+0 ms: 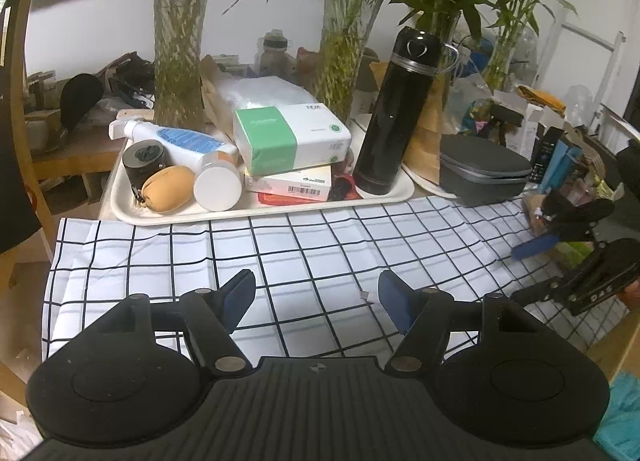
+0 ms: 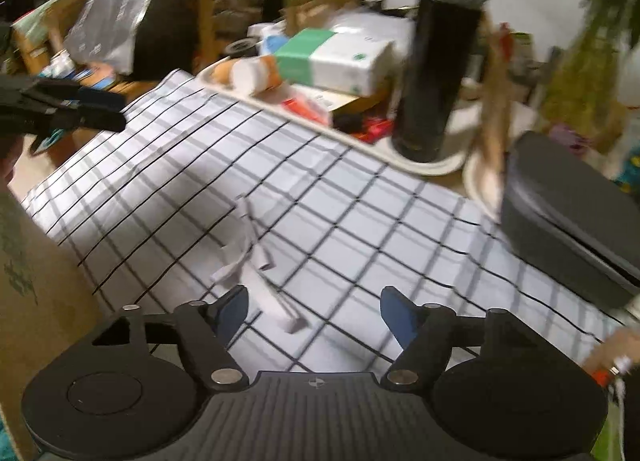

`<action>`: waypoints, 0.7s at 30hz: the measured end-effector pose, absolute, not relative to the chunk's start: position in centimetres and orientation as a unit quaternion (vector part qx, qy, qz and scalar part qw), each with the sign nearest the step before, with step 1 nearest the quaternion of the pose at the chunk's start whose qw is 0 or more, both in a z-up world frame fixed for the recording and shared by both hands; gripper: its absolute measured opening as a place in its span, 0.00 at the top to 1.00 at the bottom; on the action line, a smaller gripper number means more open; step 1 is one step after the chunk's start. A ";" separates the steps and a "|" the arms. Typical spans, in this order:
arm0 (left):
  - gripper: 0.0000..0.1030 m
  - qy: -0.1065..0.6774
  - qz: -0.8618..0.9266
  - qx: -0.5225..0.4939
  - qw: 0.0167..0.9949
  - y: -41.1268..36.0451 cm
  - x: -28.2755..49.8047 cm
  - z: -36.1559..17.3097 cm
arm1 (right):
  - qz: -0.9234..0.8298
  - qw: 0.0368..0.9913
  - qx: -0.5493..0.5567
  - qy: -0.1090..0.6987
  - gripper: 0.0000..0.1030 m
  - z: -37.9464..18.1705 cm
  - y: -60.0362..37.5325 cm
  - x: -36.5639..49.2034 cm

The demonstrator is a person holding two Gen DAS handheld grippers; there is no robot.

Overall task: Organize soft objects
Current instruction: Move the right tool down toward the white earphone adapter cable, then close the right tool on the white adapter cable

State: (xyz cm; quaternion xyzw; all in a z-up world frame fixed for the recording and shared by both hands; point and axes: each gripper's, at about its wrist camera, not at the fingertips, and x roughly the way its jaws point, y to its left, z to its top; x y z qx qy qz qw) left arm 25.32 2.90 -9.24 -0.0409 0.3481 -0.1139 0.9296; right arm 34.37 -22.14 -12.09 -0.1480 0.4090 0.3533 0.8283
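Note:
A white cloth with a black grid point(image 1: 280, 253) lies spread flat on the table; it also shows in the right wrist view point(image 2: 320, 213), blurred, with a small white fabric label point(image 2: 260, 257) lying on it. My left gripper point(image 1: 316, 293) is open and empty just above the cloth's near part. My right gripper point(image 2: 314, 307) is open and empty, low over the cloth near the label. The right gripper also shows at the right edge of the left wrist view point(image 1: 560, 245); the left gripper shows at the left edge of the right wrist view point(image 2: 80, 109).
Behind the cloth a white tray point(image 1: 132, 217) holds tissue packs point(image 1: 288, 137), a tan pouch point(image 1: 168, 189), a spray bottle point(image 1: 180, 139) and a black flask point(image 1: 396, 113). A grey zip case point(image 1: 484, 169) sits at the right. Glass vases with bamboo point(image 1: 180, 41) stand behind.

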 end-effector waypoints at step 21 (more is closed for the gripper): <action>0.35 0.360 -0.106 -0.037 0.926 3.7 25.5 -9.7 | 0.411 0.760 -0.205 0.459 0.88 -17.1 -17.4 37.0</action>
